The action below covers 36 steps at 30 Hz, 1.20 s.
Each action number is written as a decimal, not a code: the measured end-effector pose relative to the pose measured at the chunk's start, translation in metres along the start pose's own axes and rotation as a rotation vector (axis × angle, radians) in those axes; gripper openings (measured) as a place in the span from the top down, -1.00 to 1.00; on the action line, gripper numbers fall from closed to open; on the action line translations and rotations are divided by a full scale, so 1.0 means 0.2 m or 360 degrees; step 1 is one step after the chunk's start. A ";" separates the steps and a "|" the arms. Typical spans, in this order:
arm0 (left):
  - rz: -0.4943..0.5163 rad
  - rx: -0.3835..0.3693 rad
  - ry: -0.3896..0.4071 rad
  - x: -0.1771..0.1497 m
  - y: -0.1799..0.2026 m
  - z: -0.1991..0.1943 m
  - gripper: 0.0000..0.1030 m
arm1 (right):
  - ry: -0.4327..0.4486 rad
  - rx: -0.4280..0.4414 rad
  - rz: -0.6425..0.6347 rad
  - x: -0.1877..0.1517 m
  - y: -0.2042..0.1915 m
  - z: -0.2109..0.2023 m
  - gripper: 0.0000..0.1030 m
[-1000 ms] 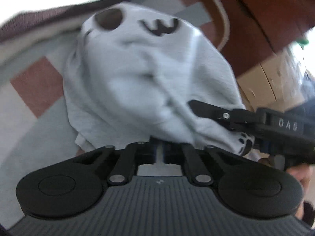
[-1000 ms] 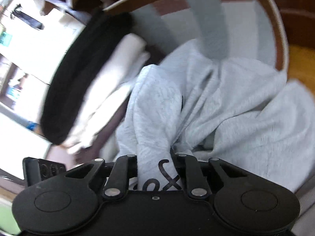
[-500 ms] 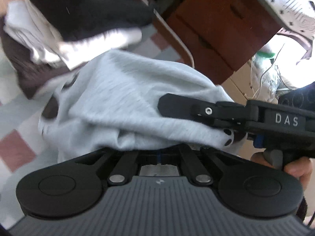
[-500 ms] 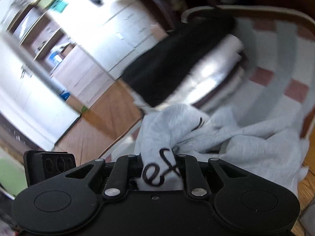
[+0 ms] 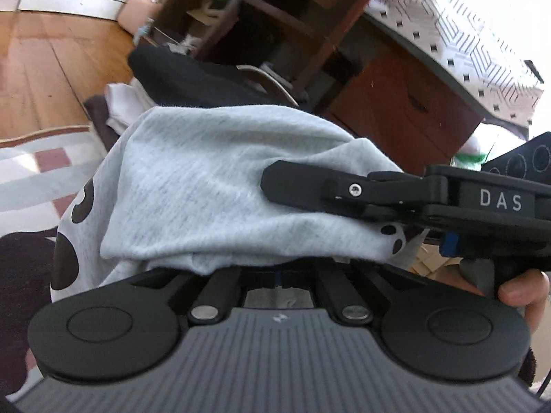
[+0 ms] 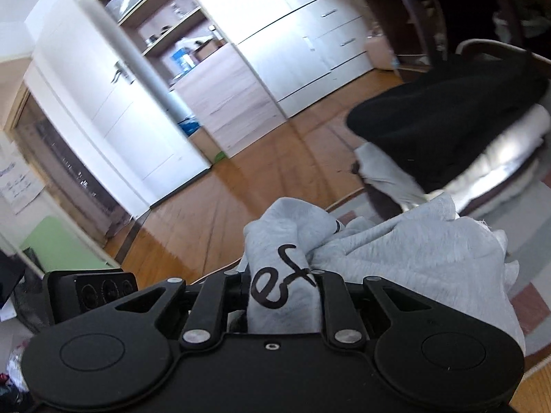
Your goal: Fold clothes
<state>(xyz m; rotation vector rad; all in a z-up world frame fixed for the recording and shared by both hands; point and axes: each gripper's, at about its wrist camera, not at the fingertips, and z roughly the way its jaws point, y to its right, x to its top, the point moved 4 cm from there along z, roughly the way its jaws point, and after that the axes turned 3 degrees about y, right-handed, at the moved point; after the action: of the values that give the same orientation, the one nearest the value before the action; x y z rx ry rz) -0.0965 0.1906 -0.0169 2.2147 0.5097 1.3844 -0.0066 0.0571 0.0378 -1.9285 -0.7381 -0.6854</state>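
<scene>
both claws are clamped on the gray shirt (image 5: 213, 179). the left claw (image 5: 275, 268) pinches its edge, and the right claw (image 6: 284, 296) pinches a bunch with black letters. the shirt hangs just in front of the clothes pile (image 6: 447, 137), above the rug (image 5: 34, 172).

I count one grey garment (image 5: 213, 179) with black print, held between two hand-held grippers: my left hand-held gripper (image 5: 275, 268) and my right hand-held gripper (image 6: 282, 296). Behind the garment lies one pile: one black piece (image 6: 447, 127), one white piece (image 6: 389, 172). One rug (image 5: 31, 175) lies underneath.
</scene>
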 end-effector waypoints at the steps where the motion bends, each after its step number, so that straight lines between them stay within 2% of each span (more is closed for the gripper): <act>1: -0.0001 0.0010 0.0014 0.00 -0.01 -0.03 1.00 | -0.0009 0.0013 -0.0011 0.00 -0.03 0.01 0.62; 5: -0.0004 0.0072 0.0087 0.04 -0.01 -0.15 1.00 | -0.0037 0.0087 -0.0036 0.02 -0.15 0.05 0.62; 10: -0.0050 0.0168 0.0191 0.10 -0.08 -0.40 1.00 | -0.0111 0.0221 -0.0121 0.04 -0.37 0.16 0.62; 13: -0.0039 0.0233 0.0316 0.16 -0.13 -0.60 1.00 | -0.0142 0.0332 -0.0199 0.06 -0.55 0.24 0.62; 16: 0.0056 0.0309 0.0453 0.23 -0.19 -0.79 1.00 | -0.0096 0.0469 -0.0380 0.10 -0.78 0.31 0.63; 18: 0.0122 0.0430 0.0475 0.26 -0.26 -0.86 0.98 | -0.0001 0.0487 -0.0546 0.12 -0.89 0.38 0.64; 19: 0.0142 0.0541 0.0435 0.28 -0.33 -0.86 0.96 | 0.0062 0.0427 -0.0660 0.12 -0.92 0.43 0.51; 20: 0.0148 0.0671 0.0371 0.27 -0.41 -0.85 0.94 | 0.0137 0.0266 -0.0820 0.10 -0.94 0.49 0.31; 21: 0.0137 0.0825 0.0274 0.25 -0.51 -0.82 0.76 | 0.0195 0.0082 -0.0967 0.08 -0.94 0.56 -0.14; 22: 0.0131 0.0969 0.0187 0.22 -0.61 -0.79 0.28 | 0.0222 -0.0142 -0.1094 0.04 -0.92 0.64 -0.20; 23: 0.0137 0.1090 0.0134 0.16 -0.70 -0.78 -0.01 | 0.0220 -0.0310 -0.1187 0.00 -0.89 0.71 -0.20; 24: 0.0148 0.1197 0.0105 0.10 -0.79 -0.77 -0.25 | 0.0169 -0.0373 -0.1225 -0.05 -0.85 0.76 -0.18; 26: 0.0148 0.1305 0.0099 -0.04 -0.94 -0.77 -0.26 | 0.0051 -0.0396 -0.1178 -0.14 -0.75 0.82 -0.14; 28: 0.0021 0.1368 0.0085 -0.17 -1.07 -0.80 -0.25 | -0.0048 -0.0363 -0.1036 -0.21 -0.65 0.83 -0.14; 29: -0.0026 0.1384 0.0075 -0.18 -1.10 -0.80 -0.25 | -0.0074 -0.0353 -0.0973 -0.24 -0.62 0.83 -0.14; 33: -0.0008 0.1344 0.0116 -0.14 -1.12 -0.79 -0.33 | -0.0123 -0.0355 -0.0828 -0.33 -0.55 0.85 -0.14; 35: 0.0001 0.1324 0.0137 -0.12 -1.13 -0.78 -0.44 | -0.0161 -0.0362 -0.0779 -0.35 -0.54 0.89 -0.14; 36: -0.0015 0.1316 0.0125 -0.11 -1.14 -0.78 -0.57 | -0.0188 -0.0362 -0.0749 -0.36 -0.53 0.90 -0.14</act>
<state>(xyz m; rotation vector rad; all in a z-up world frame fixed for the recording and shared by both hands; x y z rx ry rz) -0.2606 0.3953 -0.1050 2.7605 1.3071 1.4140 -0.1039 0.2450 -0.0296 -2.0286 -1.2565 -0.9802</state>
